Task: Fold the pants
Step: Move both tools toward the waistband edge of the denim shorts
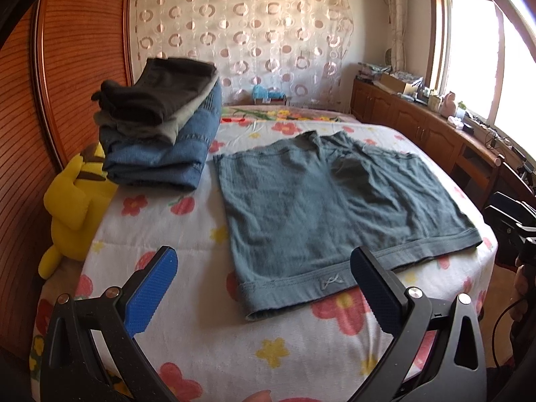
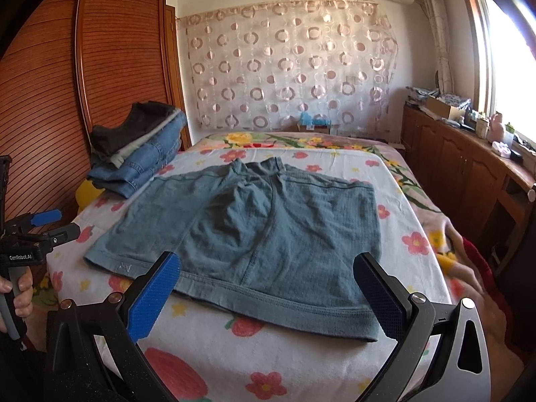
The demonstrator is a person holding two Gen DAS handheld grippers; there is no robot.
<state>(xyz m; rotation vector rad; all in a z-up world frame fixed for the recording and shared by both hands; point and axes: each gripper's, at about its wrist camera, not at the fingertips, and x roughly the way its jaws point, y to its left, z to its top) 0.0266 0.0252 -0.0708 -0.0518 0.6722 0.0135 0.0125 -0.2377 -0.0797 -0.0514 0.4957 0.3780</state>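
Because the grey-blue shorts [image 2: 254, 234] lie flat and spread on the flowered bed cover [image 2: 214, 355], with their waistband at the near edge of the bed, both tools can reach them, but neither one touches the cloth yet. The left gripper [image 1: 264, 288] and the right gripper [image 2: 268, 293] both stand wide apart and hold nothing, just in front of the waistband. The risk is that a finger pinches the bed cover together with the thin waistband, or takes only the upper layer, so the fold pulls crooked; the far leg openings look rumpled, though the view there is not sharp, and a wide swing could push the shorts into the stack of folded clothes [image 1: 157, 130] near their far left corner.
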